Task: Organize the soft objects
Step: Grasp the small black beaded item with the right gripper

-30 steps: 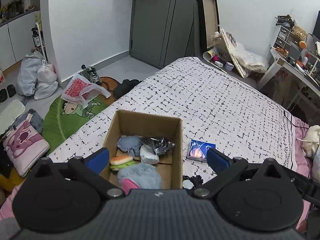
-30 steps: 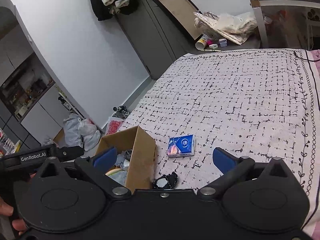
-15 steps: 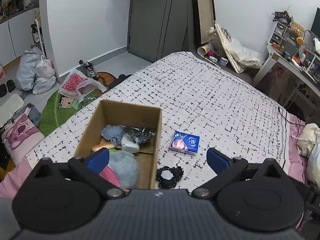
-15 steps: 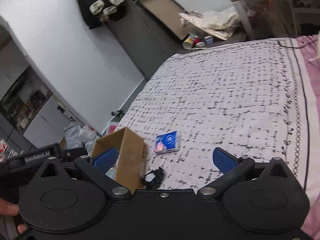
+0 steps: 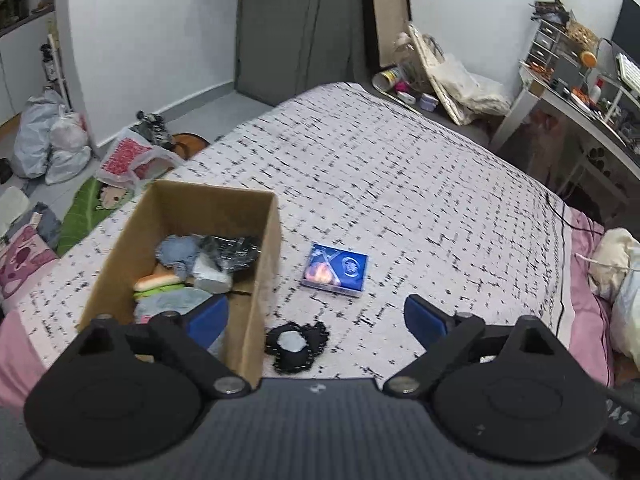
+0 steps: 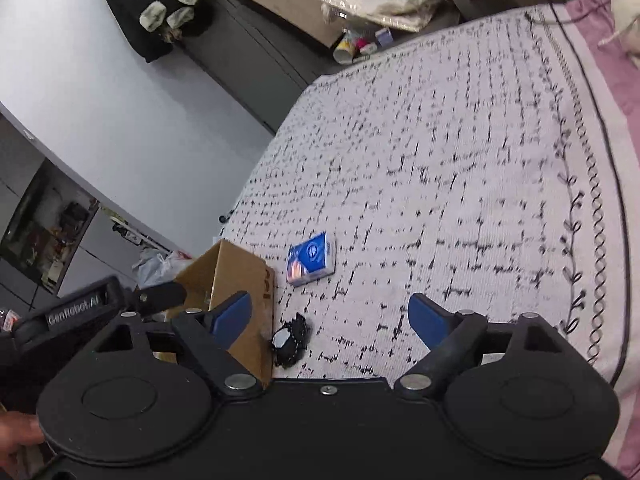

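Both our claws dropped closer to bed since earlier. Left claw, right claw closing, nothing gripped. Black pouch on bed beside box; blue pack near.

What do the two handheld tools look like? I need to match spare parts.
Both tools, left and right, have black linkage arms on round black discs, silver pivot pins and blue finger pads. The left tool's body reads "GenRobot.AI" in the right wrist view.
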